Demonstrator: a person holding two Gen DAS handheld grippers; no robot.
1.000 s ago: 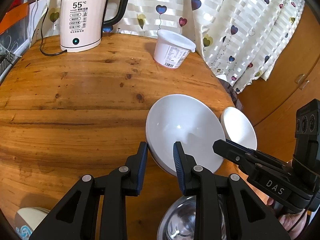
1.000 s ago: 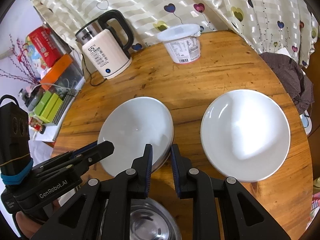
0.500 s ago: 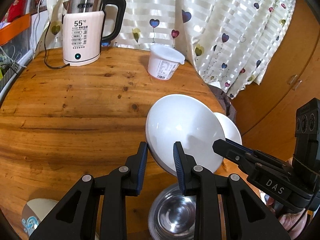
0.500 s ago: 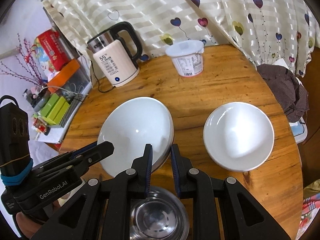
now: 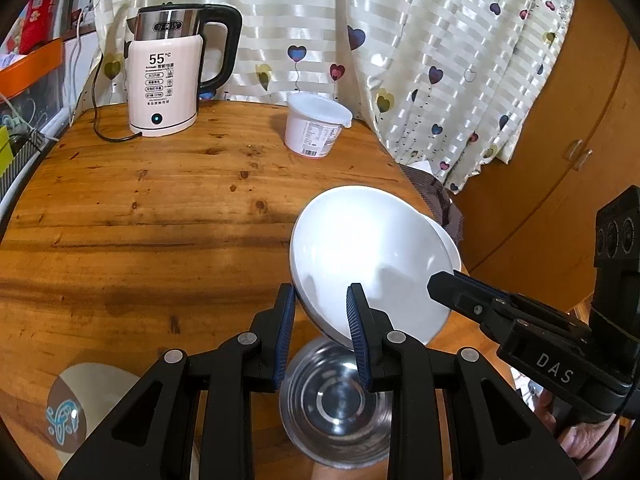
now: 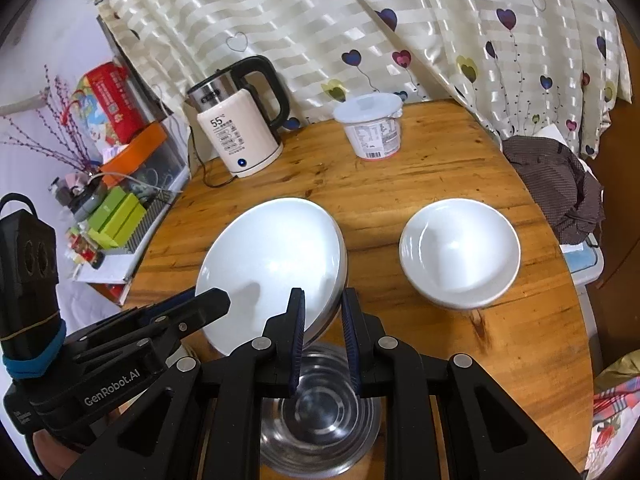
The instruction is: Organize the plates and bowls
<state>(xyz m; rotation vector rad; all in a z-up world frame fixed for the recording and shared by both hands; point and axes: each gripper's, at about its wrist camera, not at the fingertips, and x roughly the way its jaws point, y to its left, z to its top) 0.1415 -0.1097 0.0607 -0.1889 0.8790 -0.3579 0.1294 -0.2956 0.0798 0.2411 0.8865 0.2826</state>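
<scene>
white plate (image 5: pixel 372 264) gripped at its near rim from both sides — left gripper (image 5: pixel 320 320) pinching the left part of the edge, right gripper (image 6: pixel 322 320) clamped on the right part, both sets of jaws narrow on the rim; held tilted above the round wooden table (image 5: pixel 140 220), probably two-handed because a wide, shallow dish would swing in a single pinch; steel bowl (image 6: pixel 320 412) sitting on the table's near edge directly below the jaws; white bowl (image 6: pixel 460 252) resting to the right, well apart from the plate — the likely spot for stacking, judging by the task; kettle (image 6: pixel 240 136) and lidded tub (image 6: pixel 372 128) parked at the far edge by the curtain, clear of the work; next move calling for level lowering so the plate does not slip.
</scene>
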